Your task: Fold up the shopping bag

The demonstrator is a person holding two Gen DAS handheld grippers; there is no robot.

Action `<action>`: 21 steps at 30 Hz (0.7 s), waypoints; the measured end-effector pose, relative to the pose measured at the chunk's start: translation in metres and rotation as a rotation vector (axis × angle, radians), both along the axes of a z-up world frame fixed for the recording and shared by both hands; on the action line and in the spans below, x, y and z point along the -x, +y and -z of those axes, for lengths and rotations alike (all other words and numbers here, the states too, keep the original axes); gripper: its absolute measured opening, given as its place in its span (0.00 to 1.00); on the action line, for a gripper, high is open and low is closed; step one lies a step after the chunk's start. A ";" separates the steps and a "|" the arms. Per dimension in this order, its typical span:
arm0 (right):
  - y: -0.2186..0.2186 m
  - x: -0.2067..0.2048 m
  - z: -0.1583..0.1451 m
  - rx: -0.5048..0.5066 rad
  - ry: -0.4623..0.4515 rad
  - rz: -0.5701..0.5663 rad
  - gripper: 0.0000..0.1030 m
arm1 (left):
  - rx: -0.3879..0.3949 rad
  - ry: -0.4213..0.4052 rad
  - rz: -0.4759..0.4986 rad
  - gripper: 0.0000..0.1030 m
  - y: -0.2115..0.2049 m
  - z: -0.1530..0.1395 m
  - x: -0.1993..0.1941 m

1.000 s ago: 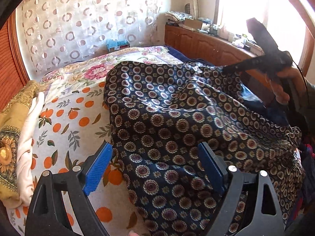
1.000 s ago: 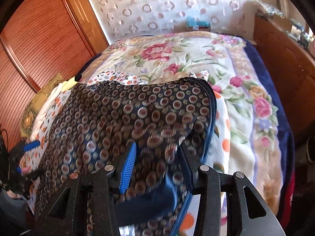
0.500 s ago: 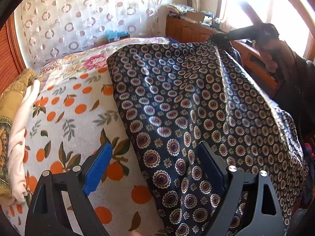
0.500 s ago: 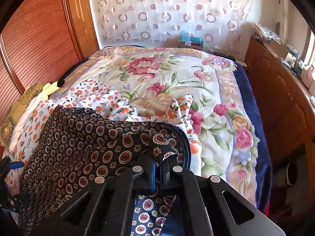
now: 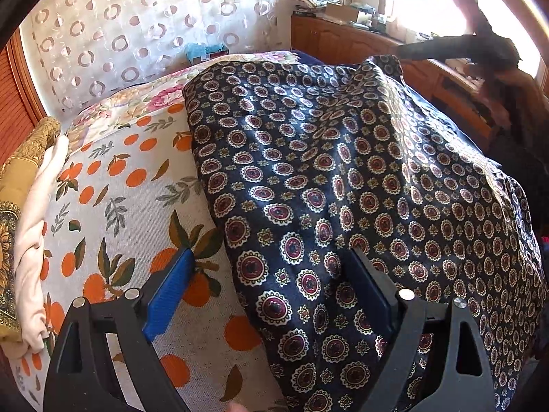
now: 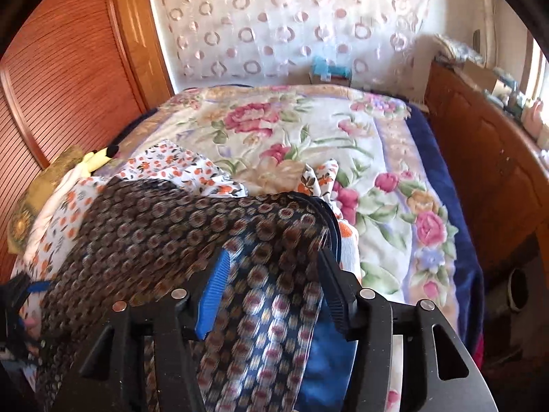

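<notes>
Shopping bag (image 5: pixel 343 178) spread across bed (image 6: pixel 308 137).
Left gripper (image 5: pixel 271 295) gaping, empty; right gripper (image 6: pixel 271 292) just reopened, cloth loose between jaws.

My right gripper (image 6: pixel 271 286) has just been opening; the patterned shopping bag (image 6: pixel 178 230) lies blurred between its parted jaws, over the floral bedspread (image 6: pixel 308 137).

Sunlight is streaming through a window (image 5: pixel 429 3) above a wooden sideboard (image 6: pixel 480 158); a circle-patterned curtain (image 6: pixel 291 24) is hanging behind a bed (image 6: pixel 425 158) beside slatted wooden doors (image 6: pixel 61 79)
</notes>
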State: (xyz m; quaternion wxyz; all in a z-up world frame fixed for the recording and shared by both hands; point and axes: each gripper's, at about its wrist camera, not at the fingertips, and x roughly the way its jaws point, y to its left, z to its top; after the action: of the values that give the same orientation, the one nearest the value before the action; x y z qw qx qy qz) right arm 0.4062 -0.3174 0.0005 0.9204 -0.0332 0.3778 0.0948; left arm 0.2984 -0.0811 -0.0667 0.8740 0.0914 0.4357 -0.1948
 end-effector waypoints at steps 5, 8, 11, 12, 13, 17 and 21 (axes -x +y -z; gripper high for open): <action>0.009 0.089 0.006 0.039 -0.031 -0.045 0.54 | -0.008 0.017 -0.023 1.00 0.001 0.004 -0.004; 0.018 0.138 0.019 0.045 -0.022 -0.061 0.54 | -0.011 0.016 -0.023 1.00 0.001 0.004 -0.005; 0.023 0.180 0.030 0.024 0.003 -0.073 0.54 | -0.011 0.016 -0.023 1.00 0.002 0.005 -0.005; 0.024 0.191 0.035 0.017 0.013 -0.069 0.54 | -0.011 0.016 -0.023 1.00 0.001 0.005 -0.005; 0.024 0.202 0.039 0.012 0.021 -0.064 0.54 | -0.011 0.016 -0.024 1.00 0.002 0.005 -0.004; 0.019 0.242 0.049 -0.015 0.032 -0.037 0.54 | -0.012 0.016 -0.030 1.00 0.003 0.005 0.000; 0.010 0.278 0.052 -0.037 0.033 0.001 0.54 | -0.015 0.052 -0.041 1.00 0.009 0.001 0.019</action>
State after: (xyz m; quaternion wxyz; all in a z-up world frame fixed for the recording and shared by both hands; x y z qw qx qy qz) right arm 0.1285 -0.3071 -0.0514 0.9146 -0.0143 0.3911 0.1019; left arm 0.2798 -0.0723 -0.0674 0.8655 0.0837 0.4614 -0.1759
